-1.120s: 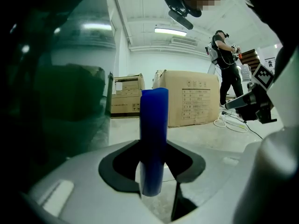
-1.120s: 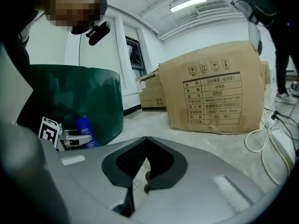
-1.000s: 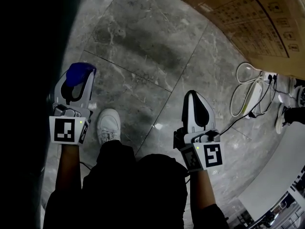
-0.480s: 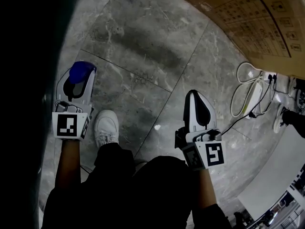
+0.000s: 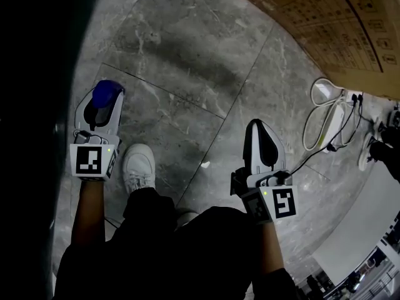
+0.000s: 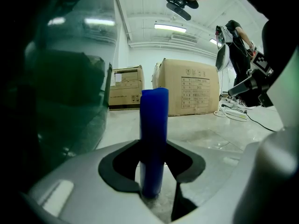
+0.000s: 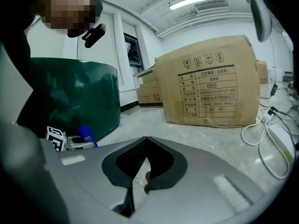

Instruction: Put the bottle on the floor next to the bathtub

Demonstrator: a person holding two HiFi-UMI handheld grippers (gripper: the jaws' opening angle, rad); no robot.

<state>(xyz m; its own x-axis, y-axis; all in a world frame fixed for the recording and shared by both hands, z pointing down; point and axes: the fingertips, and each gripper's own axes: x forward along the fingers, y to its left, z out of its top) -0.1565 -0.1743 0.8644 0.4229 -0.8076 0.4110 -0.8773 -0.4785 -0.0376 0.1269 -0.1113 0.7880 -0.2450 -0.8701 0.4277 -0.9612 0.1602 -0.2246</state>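
A blue bottle (image 5: 106, 93) stands upright between the jaws of my left gripper (image 5: 102, 100), which is shut on it. In the left gripper view the bottle (image 6: 154, 125) rises as a blue column out of the left gripper (image 6: 152, 164). The dark green bathtub (image 6: 60, 83) is close on the left, and is the dark mass (image 5: 37, 105) at the head view's left edge. My right gripper (image 5: 260, 132) hovers over the floor, shut with nothing in it (image 7: 145, 169). Its view also shows the bathtub (image 7: 79, 94) and the bottle (image 7: 87, 136) beside it.
The floor is grey marble tile (image 5: 187, 49). A large cardboard box (image 5: 325, 24) stands at the far right, with white cables and a power strip (image 5: 331, 120) near it. A person's white shoe (image 5: 139, 167) is between the grippers. More boxes (image 6: 125, 87) stand beyond the bathtub.
Both grippers have drifted slightly toward the person, the left one keeping hold of the bottle. The white shoe has shifted back a little.
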